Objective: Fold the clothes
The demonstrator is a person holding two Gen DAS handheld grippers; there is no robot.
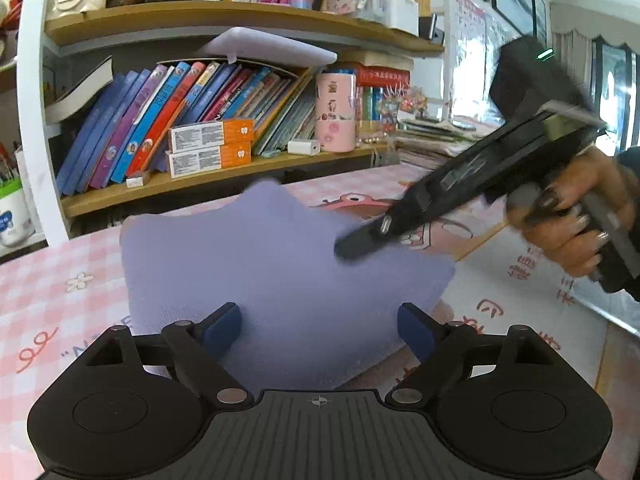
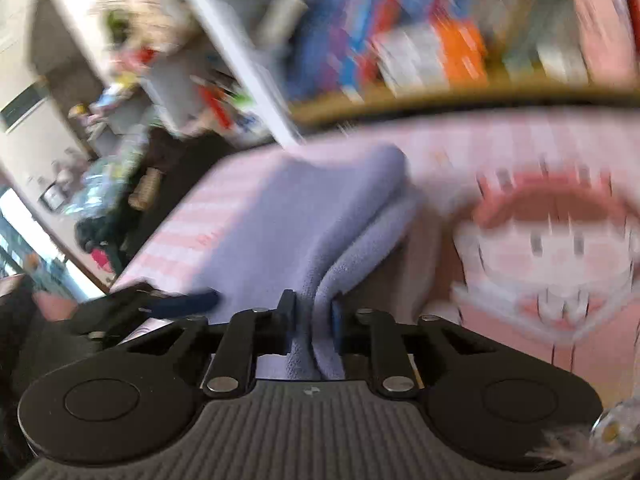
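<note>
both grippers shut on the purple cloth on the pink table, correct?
Not quite. The left gripper is open, its pads either side of the purple cloth, as the left wrist view shows. Only the right gripper is shut on it, on the pink table.

A lavender garment (image 1: 280, 272) of soft, matt, finely napped cloth is seen on a desk (image 1: 60, 300) covered in smooth pink checked printed sheeting. Both claws, the left claw (image 1: 319, 330) and right claw (image 2: 312, 320), are built of matt black plastic with dull metal rivets; the shelf (image 1: 160, 184) is wooden.
</note>
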